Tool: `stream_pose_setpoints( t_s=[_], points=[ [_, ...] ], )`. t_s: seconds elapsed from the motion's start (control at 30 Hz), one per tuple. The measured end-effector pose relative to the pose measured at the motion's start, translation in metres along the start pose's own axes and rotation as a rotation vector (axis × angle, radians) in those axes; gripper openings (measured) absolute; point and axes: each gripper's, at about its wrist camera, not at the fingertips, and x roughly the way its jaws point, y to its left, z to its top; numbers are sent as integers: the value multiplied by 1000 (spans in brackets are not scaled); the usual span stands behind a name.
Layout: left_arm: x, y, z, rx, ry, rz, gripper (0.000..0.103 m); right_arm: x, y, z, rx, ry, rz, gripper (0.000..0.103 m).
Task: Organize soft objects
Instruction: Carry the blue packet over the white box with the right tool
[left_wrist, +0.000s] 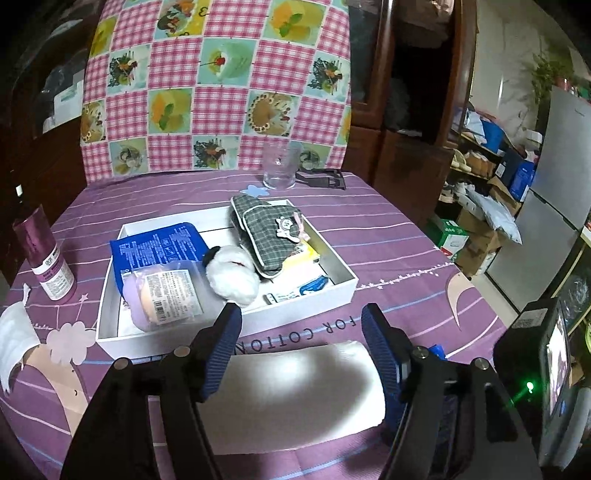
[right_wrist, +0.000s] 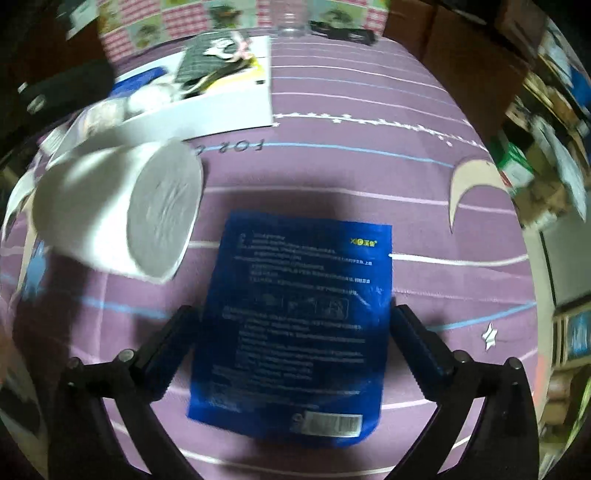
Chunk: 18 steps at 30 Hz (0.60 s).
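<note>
My left gripper is shut on a white tissue roll and holds it just in front of the white tray; the roll also shows in the right wrist view. The tray holds a blue pack, a plaid pouch, a white plush and a wrapped purple item. My right gripper is open, its fingers on either side of a second blue pack lying flat on the purple tablecloth.
A purple bottle stands left of the tray. A clear glass and a black stand are at the table's back. A checked cushion rises behind. A black device sits at right.
</note>
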Motion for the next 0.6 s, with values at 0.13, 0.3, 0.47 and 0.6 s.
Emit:
stream_pose_setpoints(
  t_s=[0.13,0.3,0.47,0.6],
  points=[
    [1,5,1,-14,5,2,68,-1,1,5,35,35,-19,103],
    [1,9,2,-24,2,16,68,1,0,5,4,62,2,102],
    [0,13,3,-42,1,18,68,-9,-10,-4,19,26,0,76],
    [1,13,3,-47,4,14,68,-13,-12,-4,7,19,-4,64]
  ],
)
